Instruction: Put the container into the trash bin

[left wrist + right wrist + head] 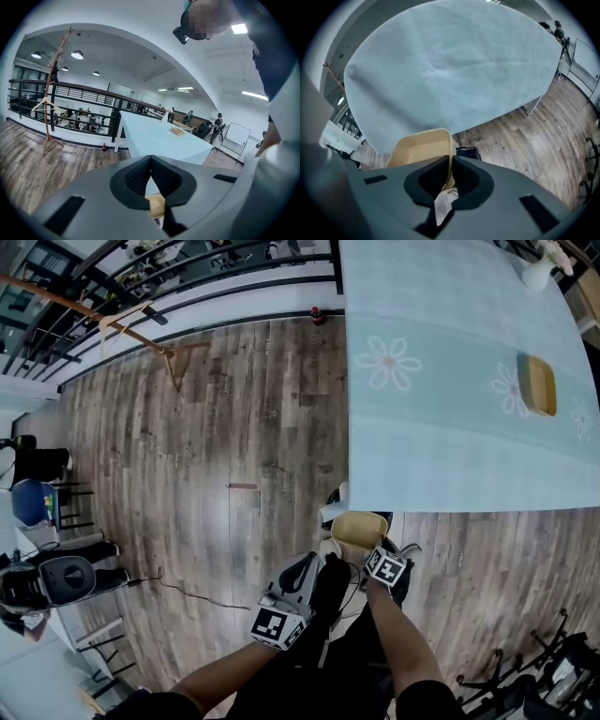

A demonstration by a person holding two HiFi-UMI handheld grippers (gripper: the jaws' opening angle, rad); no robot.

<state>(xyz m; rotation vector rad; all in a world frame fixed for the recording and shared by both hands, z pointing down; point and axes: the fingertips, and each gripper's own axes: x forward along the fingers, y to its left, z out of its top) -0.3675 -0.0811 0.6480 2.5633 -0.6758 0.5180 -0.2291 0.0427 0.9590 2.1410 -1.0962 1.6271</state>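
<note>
A tan, shallow container [359, 528] hangs over the wooden floor just in front of the table's near edge. My right gripper [364, 553] is shut on its rim. In the right gripper view the container [423, 147] fills the space ahead of the right gripper [451, 169], the thin wall pinched between the pads, and a white scrap of paper [442, 206] hangs at the jaw base. A dark bin [467, 153] shows on the floor just past the container. My left gripper [322, 557] sits beside the container, shut and empty; its own view shows the left gripper [150, 171] above the container [156, 205].
A long table with a pale blue flowered cloth [441, 456] fills the upper right, with a second tan container [537, 385] on it. A wooden coat stand [141, 329] and a black railing [225, 268] lie at the far left. Chairs [42, 502] stand at the left edge.
</note>
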